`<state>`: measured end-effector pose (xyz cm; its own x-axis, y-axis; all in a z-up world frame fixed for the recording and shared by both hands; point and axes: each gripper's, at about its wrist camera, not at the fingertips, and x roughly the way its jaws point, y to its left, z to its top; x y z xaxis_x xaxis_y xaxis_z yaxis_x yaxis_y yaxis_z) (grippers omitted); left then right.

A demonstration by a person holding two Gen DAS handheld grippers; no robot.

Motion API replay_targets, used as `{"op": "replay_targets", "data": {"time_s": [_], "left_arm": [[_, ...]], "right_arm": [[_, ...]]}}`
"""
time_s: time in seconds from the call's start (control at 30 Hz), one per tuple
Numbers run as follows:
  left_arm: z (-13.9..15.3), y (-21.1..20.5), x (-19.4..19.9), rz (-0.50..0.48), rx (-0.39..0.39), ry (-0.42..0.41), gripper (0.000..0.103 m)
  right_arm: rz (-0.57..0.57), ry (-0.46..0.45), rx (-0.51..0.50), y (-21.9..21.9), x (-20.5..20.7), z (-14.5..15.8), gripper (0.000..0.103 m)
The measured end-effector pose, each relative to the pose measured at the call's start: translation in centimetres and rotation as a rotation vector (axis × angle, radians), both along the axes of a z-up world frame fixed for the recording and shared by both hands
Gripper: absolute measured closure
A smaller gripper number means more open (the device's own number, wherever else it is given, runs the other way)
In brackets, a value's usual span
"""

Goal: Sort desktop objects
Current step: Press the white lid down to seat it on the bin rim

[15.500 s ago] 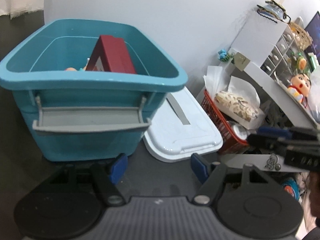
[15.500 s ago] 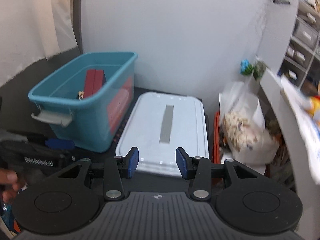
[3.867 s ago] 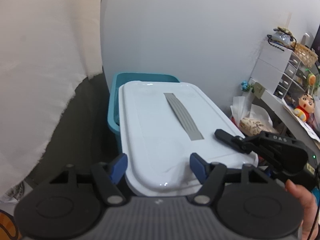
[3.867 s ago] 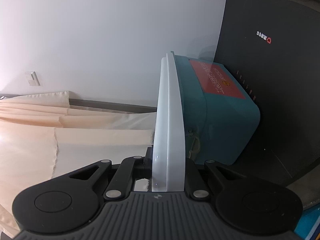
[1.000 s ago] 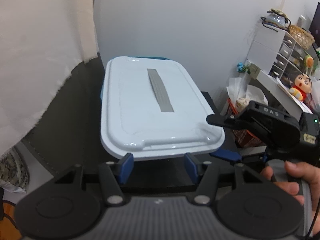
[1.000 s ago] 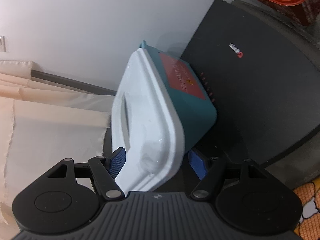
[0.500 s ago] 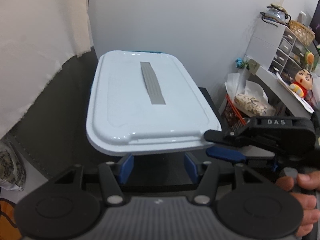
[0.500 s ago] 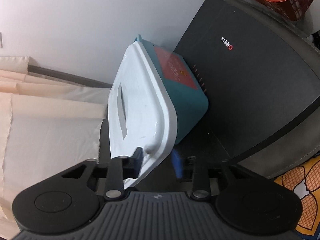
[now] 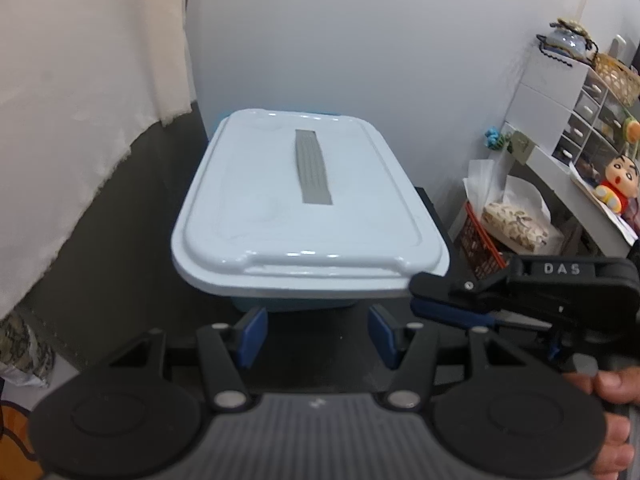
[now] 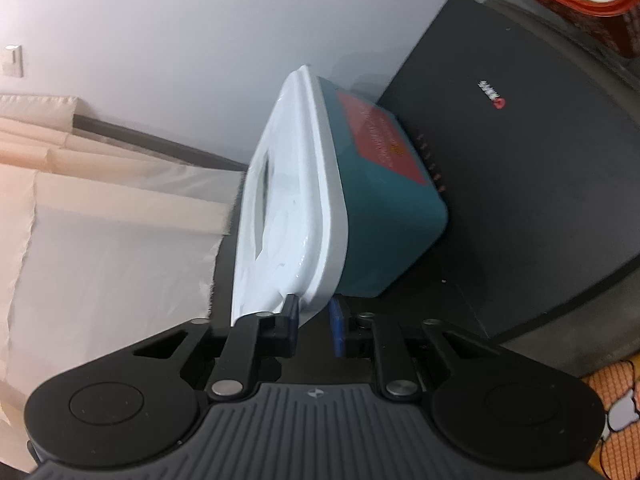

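Note:
A teal storage bin [image 10: 384, 216] stands on a black mat with its white lid [image 9: 308, 204] lying on top. In the left wrist view my left gripper [image 9: 318, 336] sits just short of the bin's near end, open, with nothing between its blue pads. My right gripper [image 10: 314, 320] is at the lid's near right corner. Its jaws are closing, one finger on top of the rim and the blue pad under it, and they pinch the lid's edge. From the left wrist it shows as the right gripper [image 9: 420, 294] at that corner. The bin's contents are hidden.
A pale curtain [image 9: 80, 120] hangs at the left. To the right stand a red basket [image 9: 476, 236] with a tissue pack, a white drawer unit [image 9: 560, 92] and a small doll [image 9: 618, 180]. A hand [image 9: 616, 392] holds the right gripper. The black mat [image 10: 520, 160] spreads beside the bin.
The right gripper's jaws have narrowed from wide apart to a pinch on the lid's corner. The left gripper has kept its opening and place.

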<state>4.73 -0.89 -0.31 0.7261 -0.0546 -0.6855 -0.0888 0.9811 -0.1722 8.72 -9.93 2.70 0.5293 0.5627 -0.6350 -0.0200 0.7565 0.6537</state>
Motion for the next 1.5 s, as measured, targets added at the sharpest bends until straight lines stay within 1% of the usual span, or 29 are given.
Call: {"op": "replay_targets", "data": {"time_s": [0.13,0.4,0.53,0.57,0.6,0.7,0.8,0.93,0.97,1.0,1.03,1.17,1.37,1.5], "left_arm": [[-0.1,0.2,0.7,0.001,-0.004,0.002,0.044],[-0.4,0.5,2.1,0.005,0.003,0.005,0.044],[-0.7,0.4,2.9,0.005,0.002,0.012,0.044],[-0.7,0.3,3.1,0.003,0.002,0.013,0.044],[-0.7,0.2,3.2,0.002,0.002,0.012,0.044],[-0.7,0.0,3.7,0.001,0.002,0.01,0.044],[-0.5,0.0,4.1,0.0,-0.001,0.006,0.044],[-0.3,-0.1,4.2,-0.001,0.007,-0.001,0.044],[-0.3,-0.2,4.2,0.0,0.007,-0.001,0.044],[-0.3,-0.2,4.2,0.001,0.007,-0.002,0.044],[-0.3,-0.3,4.2,0.0,0.008,-0.002,0.044],[-0.6,-0.9,3.9,-0.015,0.011,0.002,0.044],[-1.7,-1.3,4.1,-0.021,0.016,0.025,0.044],[-1.8,-1.2,4.4,-0.012,0.015,0.026,0.044]], "right_arm": [[0.022,-0.01,-0.007,0.5,0.6,0.0,0.087],[0.015,-0.01,0.007,0.3,2.5,-0.4,0.087],[0.01,-0.022,0.014,0.3,3.1,-0.4,0.085],[0.009,-0.025,0.012,0.3,3.2,-0.4,0.083],[0.01,-0.027,0.012,0.3,3.3,-0.3,0.076],[0.005,-0.031,0.04,0.0,3.1,-0.2,0.063],[-0.006,-0.046,0.032,0.0,2.7,-0.1,0.062],[-0.028,-0.042,0.026,0.0,2.2,-0.3,0.065],[-0.035,-0.039,0.024,0.0,2.0,-0.3,0.073],[-0.044,-0.035,0.019,-0.1,1.9,-0.3,0.079],[-0.052,-0.034,0.013,-0.1,1.8,-0.4,0.08],[-0.054,-0.039,0.012,-0.2,1.7,-0.4,0.092],[-0.034,-0.053,0.026,0.0,2.3,-0.8,0.092],[-0.02,-0.058,0.05,0.0,2.8,-1.2,0.092]]}}
